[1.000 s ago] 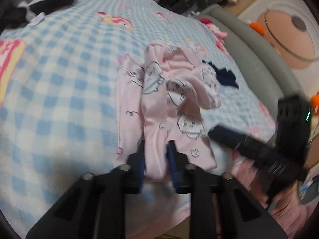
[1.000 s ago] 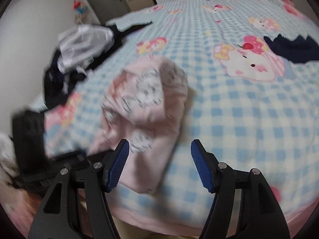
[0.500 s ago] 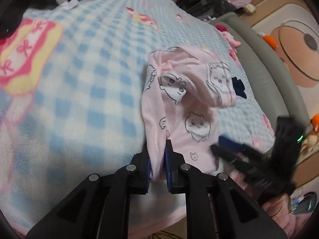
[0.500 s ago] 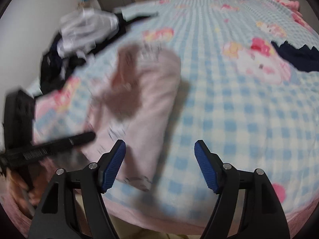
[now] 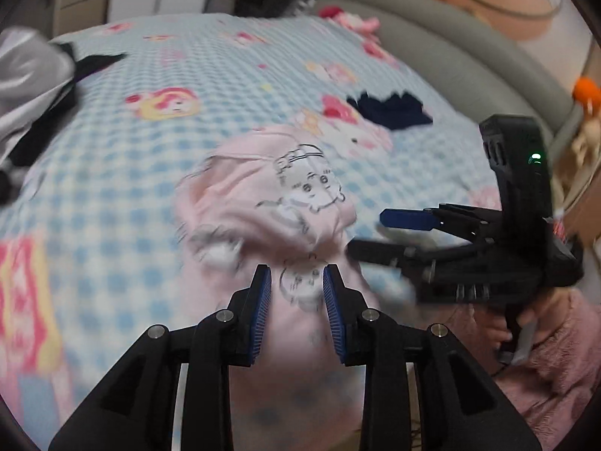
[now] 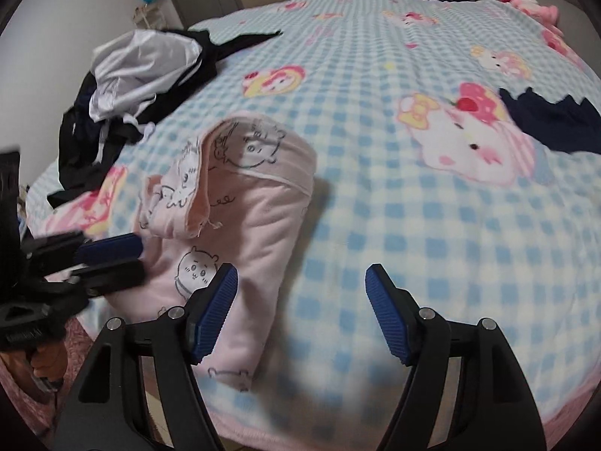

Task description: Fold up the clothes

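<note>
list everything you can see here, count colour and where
pink garment: 1, pale pink with cartoon animal print, partly folded, near edge of the bed
blanket: 1, blue and white check with cartoon characters, covering the bed
clothes pile: 1 heap, black and white, far left of the blanket
dark garment: 1, navy, right side of the blanket
plush toy: 1, pink and red, far right corner
sofa: 1, grey, beyond the bed
left hand-held gripper: 1, black with blue pads, jaws part open around the pink garment
right hand-held gripper: 1, black with blue pads, open, holding nothing
sleeve: 1, fuzzy pink, lower right in the left wrist view
</note>
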Demonstrator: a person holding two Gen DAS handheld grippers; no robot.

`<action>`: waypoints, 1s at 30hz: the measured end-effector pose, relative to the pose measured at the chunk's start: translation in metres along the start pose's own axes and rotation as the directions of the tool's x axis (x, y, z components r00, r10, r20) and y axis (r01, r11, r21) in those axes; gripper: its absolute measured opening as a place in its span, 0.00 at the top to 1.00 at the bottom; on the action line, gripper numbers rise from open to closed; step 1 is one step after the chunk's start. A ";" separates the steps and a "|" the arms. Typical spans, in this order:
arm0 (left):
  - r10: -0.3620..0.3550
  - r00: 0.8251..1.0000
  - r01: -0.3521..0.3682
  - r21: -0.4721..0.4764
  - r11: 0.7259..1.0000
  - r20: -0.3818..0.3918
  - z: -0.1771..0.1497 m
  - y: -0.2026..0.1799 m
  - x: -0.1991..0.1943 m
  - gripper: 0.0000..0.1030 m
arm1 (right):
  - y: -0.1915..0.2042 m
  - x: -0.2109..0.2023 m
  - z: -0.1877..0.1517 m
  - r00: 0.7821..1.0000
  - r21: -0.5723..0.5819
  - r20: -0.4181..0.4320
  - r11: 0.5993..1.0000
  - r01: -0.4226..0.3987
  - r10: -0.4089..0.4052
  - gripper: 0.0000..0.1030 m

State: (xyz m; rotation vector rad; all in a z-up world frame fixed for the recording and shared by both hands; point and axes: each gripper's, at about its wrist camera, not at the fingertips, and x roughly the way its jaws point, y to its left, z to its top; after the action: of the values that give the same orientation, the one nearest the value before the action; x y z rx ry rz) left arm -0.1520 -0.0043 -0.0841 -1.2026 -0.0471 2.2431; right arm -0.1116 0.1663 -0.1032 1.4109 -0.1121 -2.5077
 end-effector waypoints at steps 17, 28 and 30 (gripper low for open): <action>-0.012 0.973 0.108 -0.406 0.908 0.231 0.010 0.095 0.002 0.60 | 0.001 0.032 0.081 0.993 0.014 0.113 0.999 -0.041 0.039 0.29; 0.077 0.990 -0.018 -0.436 0.900 0.119 -0.026 0.079 -0.012 0.61 | -0.018 0.047 0.079 0.994 0.104 0.047 0.989 -0.103 0.099 0.27; 0.074 0.991 -0.016 -0.444 0.896 0.112 -0.036 0.070 -0.014 0.61 | -0.020 0.021 0.069 0.989 0.112 0.086 0.985 -0.133 0.124 0.27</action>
State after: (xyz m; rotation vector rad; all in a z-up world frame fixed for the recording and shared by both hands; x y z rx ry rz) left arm -0.1520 -0.0783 -0.1154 -1.2917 -0.6175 2.4248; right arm -0.1841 0.1754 -0.0881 1.3030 -0.3602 -2.4854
